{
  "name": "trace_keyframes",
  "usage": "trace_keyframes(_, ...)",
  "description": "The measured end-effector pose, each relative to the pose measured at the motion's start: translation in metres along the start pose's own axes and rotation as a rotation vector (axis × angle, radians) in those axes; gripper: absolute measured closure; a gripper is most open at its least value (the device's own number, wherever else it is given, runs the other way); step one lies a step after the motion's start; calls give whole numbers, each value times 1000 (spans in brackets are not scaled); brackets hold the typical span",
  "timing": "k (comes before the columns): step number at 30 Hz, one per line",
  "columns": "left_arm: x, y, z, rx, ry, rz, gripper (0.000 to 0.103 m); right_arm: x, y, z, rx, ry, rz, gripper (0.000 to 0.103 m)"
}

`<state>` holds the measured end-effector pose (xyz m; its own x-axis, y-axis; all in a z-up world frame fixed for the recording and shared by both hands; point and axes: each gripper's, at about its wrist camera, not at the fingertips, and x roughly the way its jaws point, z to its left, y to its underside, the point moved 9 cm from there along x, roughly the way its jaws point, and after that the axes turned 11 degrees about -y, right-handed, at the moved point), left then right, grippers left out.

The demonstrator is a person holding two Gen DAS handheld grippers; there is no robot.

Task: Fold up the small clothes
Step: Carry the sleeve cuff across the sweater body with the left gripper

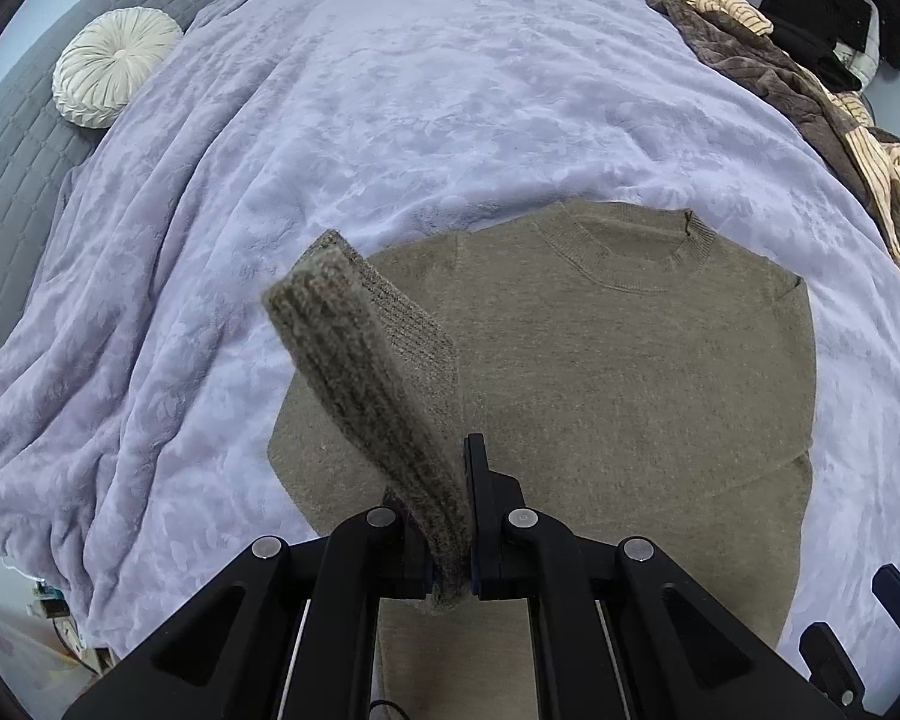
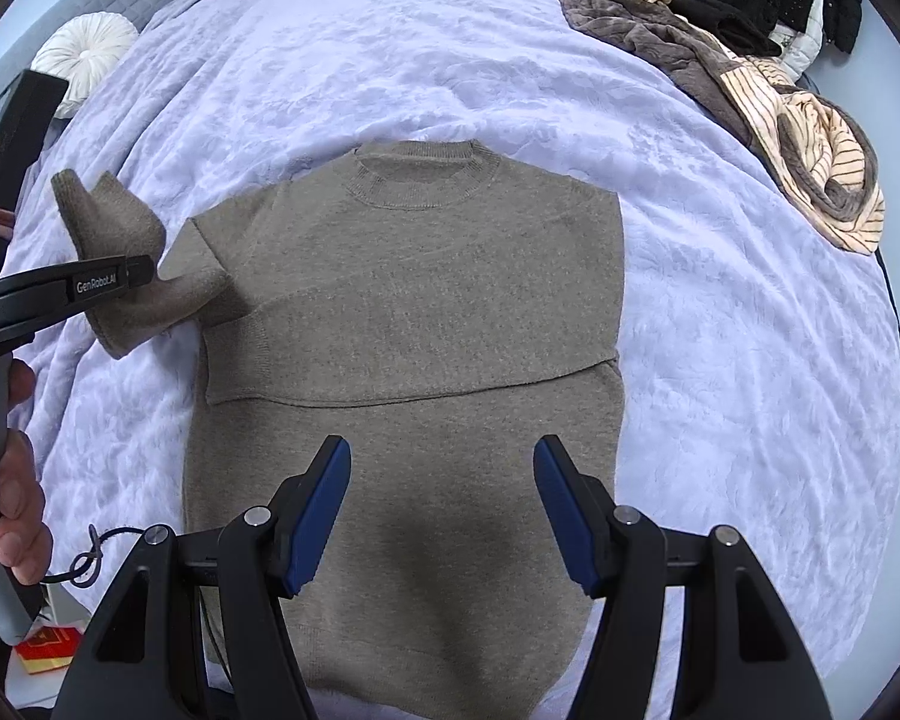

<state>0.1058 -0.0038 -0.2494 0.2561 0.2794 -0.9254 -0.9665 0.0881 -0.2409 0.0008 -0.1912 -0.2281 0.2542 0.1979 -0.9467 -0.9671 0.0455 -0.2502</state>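
An olive-brown knit sweater (image 2: 414, 276) lies flat on the lilac blanket (image 2: 390, 48), collar at the far side, its right sleeve folded across the chest. My left gripper (image 1: 456, 516) is shut on the ribbed cuff of the left sleeve (image 1: 354, 354) and holds it up off the bed; in the right wrist view that gripper (image 2: 144, 270) shows at the left with the sleeve (image 2: 120, 240) draped over it. My right gripper (image 2: 441, 480) hovers open above the sweater's lower half, blue pads (image 2: 324, 516) wide apart, nothing between them.
A heap of brown and striped clothes (image 2: 750, 96) with black garments (image 2: 768, 0) lies along the bed's far right. A round white cushion (image 1: 114, 66) rests on a grey sofa (image 1: 24, 138) at the far left. A hand (image 2: 18, 480) grips the left handle.
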Motion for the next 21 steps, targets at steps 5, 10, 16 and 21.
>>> trace_keyframes(5,-6,2,-19,40,1,-4,95,3,-1,-3,-33,8,9,36)
trace_keyframes(10,-9,4,-36,70,0,0,95,7,-3,-11,-25,-4,13,36)
trace_keyframes(16,-16,0,-62,104,18,-1,95,9,-4,-25,-23,4,15,36)
trace_keyframes(21,-25,-6,-87,123,48,1,95,9,-4,-41,-6,15,15,36)
